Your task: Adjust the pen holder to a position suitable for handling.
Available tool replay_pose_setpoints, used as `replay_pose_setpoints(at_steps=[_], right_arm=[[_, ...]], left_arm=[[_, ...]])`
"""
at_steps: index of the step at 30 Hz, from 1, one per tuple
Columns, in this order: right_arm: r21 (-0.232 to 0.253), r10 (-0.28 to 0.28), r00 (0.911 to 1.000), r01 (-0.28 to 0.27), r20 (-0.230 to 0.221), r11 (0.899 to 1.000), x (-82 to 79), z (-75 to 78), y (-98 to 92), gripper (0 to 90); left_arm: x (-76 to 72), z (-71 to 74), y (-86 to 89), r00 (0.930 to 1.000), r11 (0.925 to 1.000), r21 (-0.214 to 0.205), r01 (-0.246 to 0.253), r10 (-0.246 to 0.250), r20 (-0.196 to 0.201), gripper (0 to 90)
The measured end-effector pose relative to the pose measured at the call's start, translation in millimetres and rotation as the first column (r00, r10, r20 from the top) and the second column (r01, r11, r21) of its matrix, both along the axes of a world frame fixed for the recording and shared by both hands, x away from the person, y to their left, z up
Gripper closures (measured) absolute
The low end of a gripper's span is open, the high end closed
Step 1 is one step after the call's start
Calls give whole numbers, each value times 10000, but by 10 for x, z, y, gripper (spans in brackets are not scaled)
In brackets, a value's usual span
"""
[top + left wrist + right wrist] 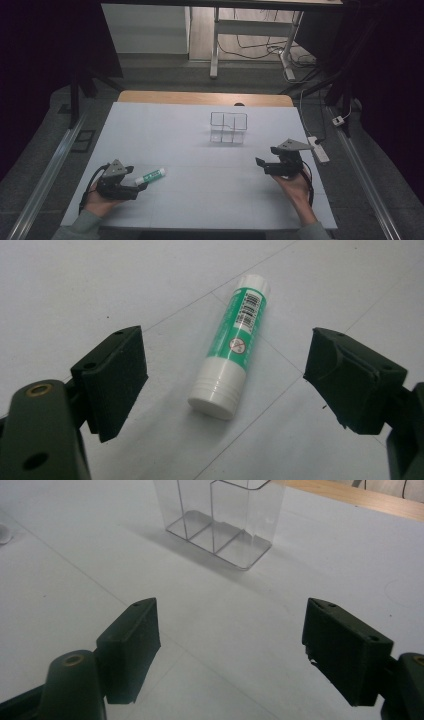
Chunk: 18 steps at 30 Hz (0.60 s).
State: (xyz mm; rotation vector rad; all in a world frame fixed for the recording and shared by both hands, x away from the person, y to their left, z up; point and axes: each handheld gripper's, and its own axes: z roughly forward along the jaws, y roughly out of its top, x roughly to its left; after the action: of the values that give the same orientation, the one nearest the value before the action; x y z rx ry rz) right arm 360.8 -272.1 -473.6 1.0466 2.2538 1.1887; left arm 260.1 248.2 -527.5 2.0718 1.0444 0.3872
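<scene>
High view: at lower left of the frame, the left tool [136, 188] sits on the white surface [200, 200] with a glue stick [150, 176] at its tip; at right, the right tool [261, 164] hangs apart from a clear divided box [228, 128] at upper centre.

Left gripper view: the glue stick [231, 344] lies flat between wide-open jaws, untouched. The step appears to be the reach before pickup; next, the jaws must close across its barrel.

Right gripper view: the right tool's jaws stand wide and empty, the clear box [220, 517] ahead at top.
</scene>
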Motion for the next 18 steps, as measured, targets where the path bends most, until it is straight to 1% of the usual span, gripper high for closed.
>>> replay_pose_setpoints(at_steps=[4,8,11,13,14,16,17,18], right_arm=[[-65,-99,9999,99,33,9999,53,1,16,257],[-128,-206,9998,205,-67,9997,142,22,35,304],[-191,-233,9997,233,-26,9995,193,22,63,336],[-183,-235,9997,234,-56,9996,233,1,84,355],[-273,-246,9996,241,-152,9993,256,-9,92,362],[-324,-376,9990,369,-223,9988,303,-27,111,377],[-324,-376,9990,369,-223,9988,303,-27,111,377],[-274,-396,9989,389,-268,9989,347,-35,126,400]], left_arm=[[0,0,2,10000,10000,-7,-24,24,1,167],[-3,3,4,10000,10000,-7,-2,2,16,167],[-6,5,3,10000,10000,-11,2,-2,30,167],[-3,3,3,10000,10000,-7,7,-7,23,167],[-2,2,3,10000,10000,1,14,-14,18,167],[-1,0,1,10000,10000,1,8,-8,13,167],[0,0,1,10000,10000,1,10,-10,14,167],[0,-1,1,10000,10000,4,13,-13,15,167]])
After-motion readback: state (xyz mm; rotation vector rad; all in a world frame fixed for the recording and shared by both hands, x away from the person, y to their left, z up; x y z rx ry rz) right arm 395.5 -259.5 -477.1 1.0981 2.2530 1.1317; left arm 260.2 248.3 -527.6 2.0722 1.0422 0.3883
